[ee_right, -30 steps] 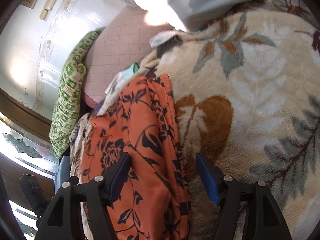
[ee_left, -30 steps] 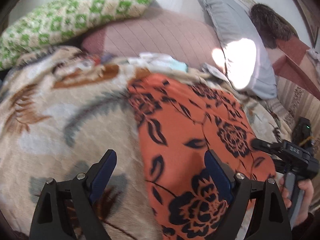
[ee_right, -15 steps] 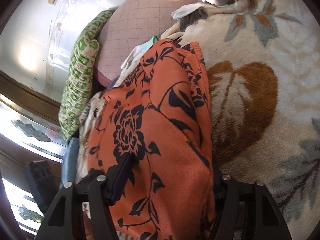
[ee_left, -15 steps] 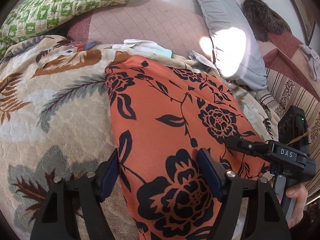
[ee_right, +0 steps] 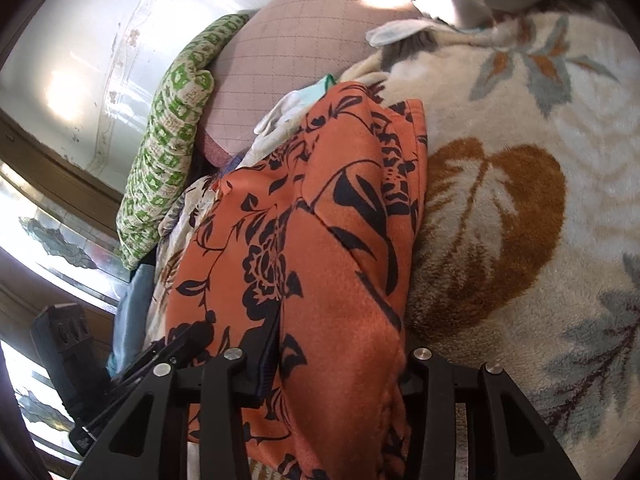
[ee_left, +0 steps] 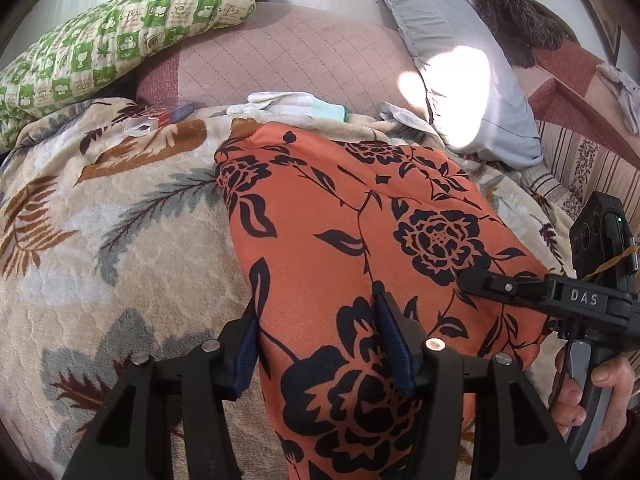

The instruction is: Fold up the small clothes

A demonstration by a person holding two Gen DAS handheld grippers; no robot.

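An orange garment with black flowers lies on a cream leaf-patterned blanket. My left gripper has its jaws closing on the near left edge of the garment, with cloth between the blue pads. My right gripper straddles the near right edge of the same garment, cloth bunched between its fingers. The right gripper also shows in the left wrist view, held by a hand at the garment's right side.
A green patterned pillow, a pink quilted cushion and a grey pillow lie at the far side. White gloves and a small box sit past the garment. A window is left.
Both grippers moved forward onto the garment's near edge and their jaws narrowed around the cloth. The garment's near edge has lifted and bunched in the right wrist view.
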